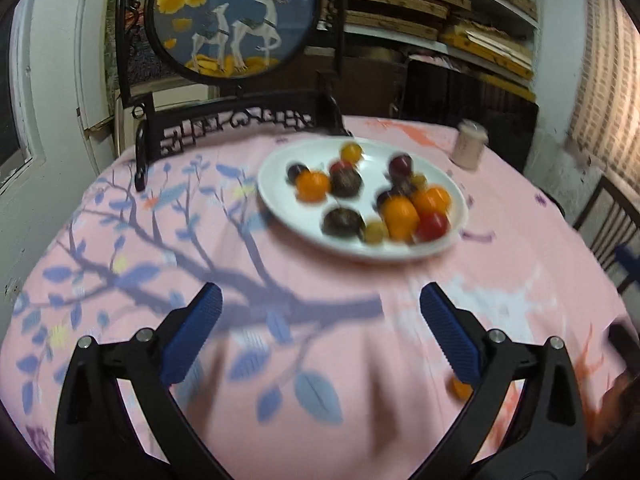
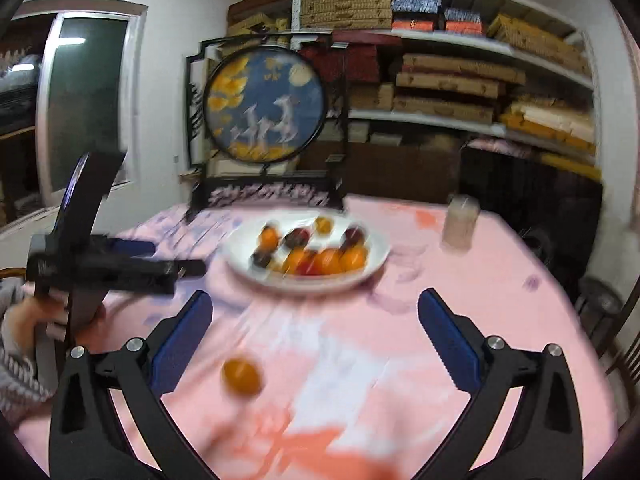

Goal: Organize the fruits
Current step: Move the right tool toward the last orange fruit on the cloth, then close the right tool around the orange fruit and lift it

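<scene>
A white plate on the pink tablecloth holds several fruits: oranges, dark plums and a red tomato. It also shows in the right wrist view. One loose orange fruit lies on the cloth near my right gripper, and shows partly behind my left gripper's right finger. My left gripper is open and empty, short of the plate. My right gripper is open and empty. The left gripper appears in the right wrist view.
A black stand with a round deer picture stands at the table's back edge. A pale jar stands right of the plate. Shelves with boxes line the wall. A chair is at the right.
</scene>
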Demonstrator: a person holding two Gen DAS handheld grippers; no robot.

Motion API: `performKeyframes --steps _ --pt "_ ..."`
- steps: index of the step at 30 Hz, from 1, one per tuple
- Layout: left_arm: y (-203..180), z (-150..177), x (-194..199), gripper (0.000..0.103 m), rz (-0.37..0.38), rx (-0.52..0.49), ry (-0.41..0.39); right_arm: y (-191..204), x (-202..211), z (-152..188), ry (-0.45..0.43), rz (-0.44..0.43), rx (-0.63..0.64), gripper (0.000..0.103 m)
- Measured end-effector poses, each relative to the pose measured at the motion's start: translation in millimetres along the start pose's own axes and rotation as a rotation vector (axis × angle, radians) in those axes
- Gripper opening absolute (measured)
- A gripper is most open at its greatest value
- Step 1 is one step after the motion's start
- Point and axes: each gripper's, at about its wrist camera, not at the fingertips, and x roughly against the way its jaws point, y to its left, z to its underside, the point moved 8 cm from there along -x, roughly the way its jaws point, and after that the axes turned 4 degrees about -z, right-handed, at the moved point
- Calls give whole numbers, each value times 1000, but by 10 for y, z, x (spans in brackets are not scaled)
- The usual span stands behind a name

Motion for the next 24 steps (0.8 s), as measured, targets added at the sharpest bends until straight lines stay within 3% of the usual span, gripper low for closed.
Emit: performKeyframes --steps 1,2,7,13,18,20,22,24 --pt "-59 70 38 101 2 -24 3 54 -63 147 93 -15 16 102" --pt "-145 138 90 101 3 -70 -4 91 -60 184 122 -24 26 102" --pt "-511 265 297 101 19 -250 -80 -49 41 139 89 -81 -88 102" --pt "-734 370 273 101 62 -328 -61 -439 -43 247 145 -181 -443 102" --pt "-903 492 217 101 108 -385 -21 -186 -72 240 172 -235 -402 102" --pt "-980 539 206 101 138 -409 -2 -87 -147 241 199 -273 -405 91" --pt "-1022 572 188 101 169 -416 15 -15 -270 289 258 -328 -440 73" --pt "-1053 589 165 101 194 -413 30 21 -415 368 327 -379 -495 67"
